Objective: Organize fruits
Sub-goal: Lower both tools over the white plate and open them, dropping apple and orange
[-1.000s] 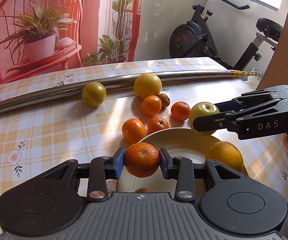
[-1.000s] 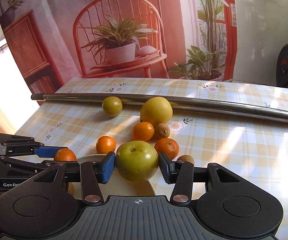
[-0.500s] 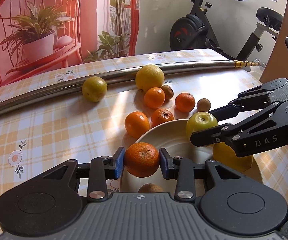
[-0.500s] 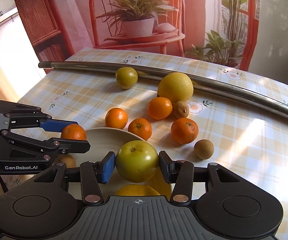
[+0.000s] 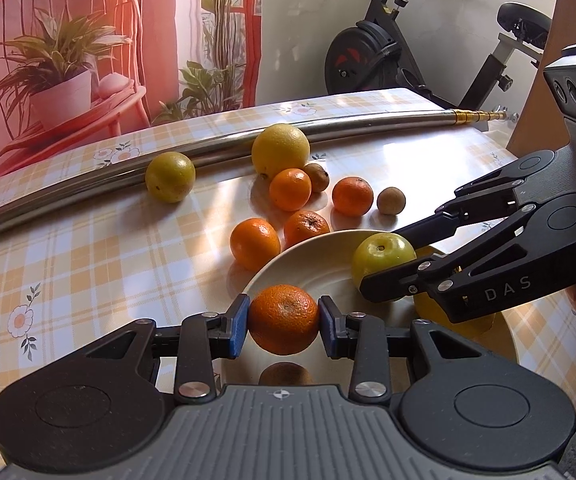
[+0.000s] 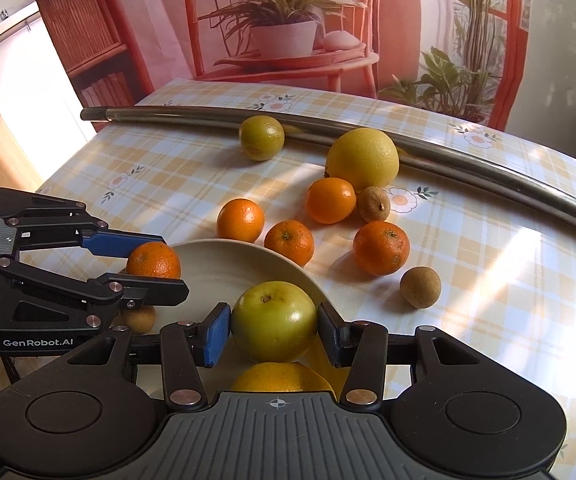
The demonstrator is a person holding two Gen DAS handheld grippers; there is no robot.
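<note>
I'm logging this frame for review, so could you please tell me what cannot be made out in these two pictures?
- Left wrist view: a brown fruit on the plate is half hidden by the left gripper holding the orange.
- Both views: the yellow fruit on the plate is mostly covered by the right gripper and its green apple.
- Whether either held fruit touches the plate cannot be told.

From my left wrist view, a small brown fruit [image 5: 284, 374] in the plate [image 5: 320, 276] is half hidden behind my gripper body, and a yellow fruit [image 5: 428, 308] is mostly covered by the right gripper [image 5: 384, 272].
</note>
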